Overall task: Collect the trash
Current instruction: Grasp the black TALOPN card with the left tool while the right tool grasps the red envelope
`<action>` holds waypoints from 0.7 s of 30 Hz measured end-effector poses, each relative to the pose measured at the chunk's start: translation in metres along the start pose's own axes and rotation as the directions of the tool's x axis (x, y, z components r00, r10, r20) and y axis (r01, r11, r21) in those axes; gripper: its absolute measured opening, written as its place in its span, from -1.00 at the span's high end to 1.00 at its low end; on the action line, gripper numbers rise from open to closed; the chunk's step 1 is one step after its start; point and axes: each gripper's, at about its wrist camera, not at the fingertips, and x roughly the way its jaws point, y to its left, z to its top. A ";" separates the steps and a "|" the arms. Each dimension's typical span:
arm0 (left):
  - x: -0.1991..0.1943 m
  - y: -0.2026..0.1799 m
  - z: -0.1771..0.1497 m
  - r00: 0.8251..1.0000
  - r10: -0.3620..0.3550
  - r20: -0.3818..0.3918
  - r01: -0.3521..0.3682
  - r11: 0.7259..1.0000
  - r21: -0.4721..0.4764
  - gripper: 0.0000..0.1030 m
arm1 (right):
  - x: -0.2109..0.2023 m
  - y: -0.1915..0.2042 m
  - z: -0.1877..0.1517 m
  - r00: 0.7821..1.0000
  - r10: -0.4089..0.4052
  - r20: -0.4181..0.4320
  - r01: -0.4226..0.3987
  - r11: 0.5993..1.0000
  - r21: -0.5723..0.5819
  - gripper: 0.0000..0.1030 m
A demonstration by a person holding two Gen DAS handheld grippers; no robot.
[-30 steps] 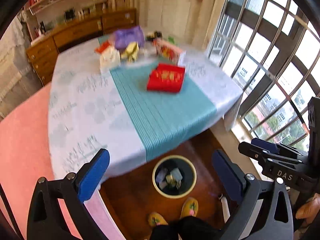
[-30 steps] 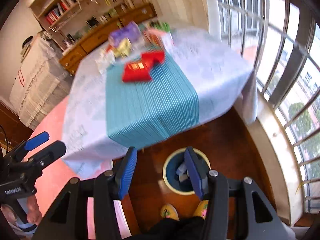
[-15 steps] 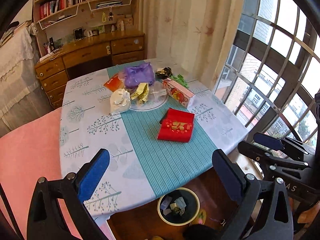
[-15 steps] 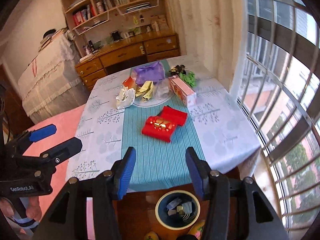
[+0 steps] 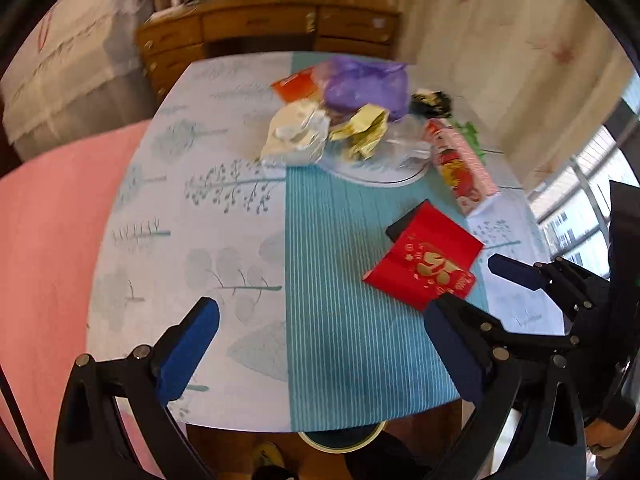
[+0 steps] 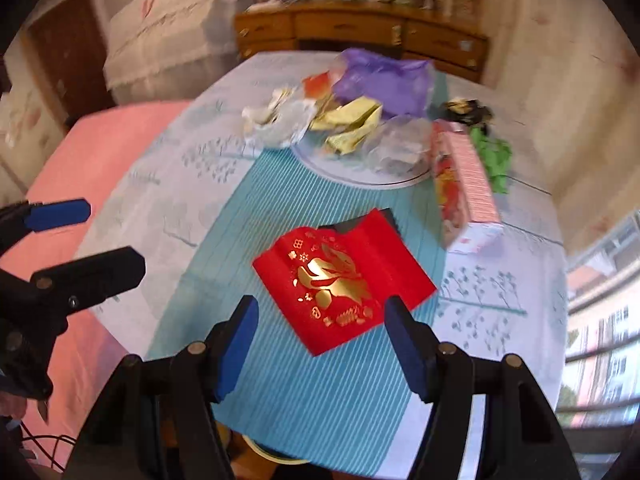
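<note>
A red envelope with gold print (image 6: 344, 280) lies on the teal table runner (image 5: 340, 320); it also shows in the left wrist view (image 5: 424, 258). My right gripper (image 6: 322, 328) is open and empty, just short of the envelope. My left gripper (image 5: 320, 340) is open wide and empty over the runner. At the far end lies a heap of trash: a purple bag (image 5: 364, 84), a white wrapper (image 5: 296, 134), a yellow wrapper (image 5: 364, 130), clear plastic (image 6: 400, 148), an orange packet (image 5: 294, 86). The bin's rim (image 5: 340, 440) peeks out under the table's near edge.
A pink and red carton (image 6: 460, 184) lies right of the heap, with green scraps (image 6: 492, 156) and a dark wrapper (image 6: 466, 110) beyond it. A white plate (image 5: 380, 178) sits under the heap. A wooden dresser (image 5: 260, 36) stands behind. Windows are on the right.
Both grippers have moved forward and down over the table, much closer to the red envelope. The right gripper has opened wider. The bin has slipped almost out of view.
</note>
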 end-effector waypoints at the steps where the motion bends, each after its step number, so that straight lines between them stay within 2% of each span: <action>1: 0.007 -0.001 -0.001 1.000 0.012 -0.007 -0.012 1.000 -0.023 -0.97 | 0.009 0.001 0.001 1.000 0.009 -0.015 -0.009 0.999 -0.032 -0.27; 5: 0.025 -0.002 -0.007 0.998 0.046 -0.035 -0.049 0.995 -0.084 -0.97 | 0.041 0.008 -0.004 0.998 -0.005 -0.065 -0.006 0.985 -0.170 -0.27; 8: 0.035 -0.004 -0.010 0.997 0.061 -0.051 -0.067 0.991 -0.112 -0.97 | 0.047 0.007 -0.009 0.998 0.033 -0.056 -0.044 0.979 -0.198 -0.19; 10: 0.037 -0.006 -0.011 0.996 0.066 -0.053 -0.071 0.990 -0.118 -0.97 | 0.045 0.005 -0.012 0.999 0.026 -0.040 -0.033 0.978 -0.207 0.43; 11: 0.038 -0.008 -0.011 0.996 0.065 -0.054 -0.071 0.990 -0.121 -0.97 | 0.045 0.002 -0.012 0.999 0.024 -0.041 -0.032 0.978 -0.207 0.51; 15: 0.038 -0.016 -0.008 0.997 0.060 -0.047 -0.066 0.991 -0.119 -0.97 | 0.036 -0.019 -0.008 0.993 0.111 -0.046 -0.117 0.984 -0.134 0.75; 21: 0.039 -0.040 0.008 0.999 0.029 -0.015 -0.030 0.999 -0.020 -0.97 | -0.003 -0.057 -0.008 0.987 0.157 0.029 -0.156 0.988 -0.013 0.75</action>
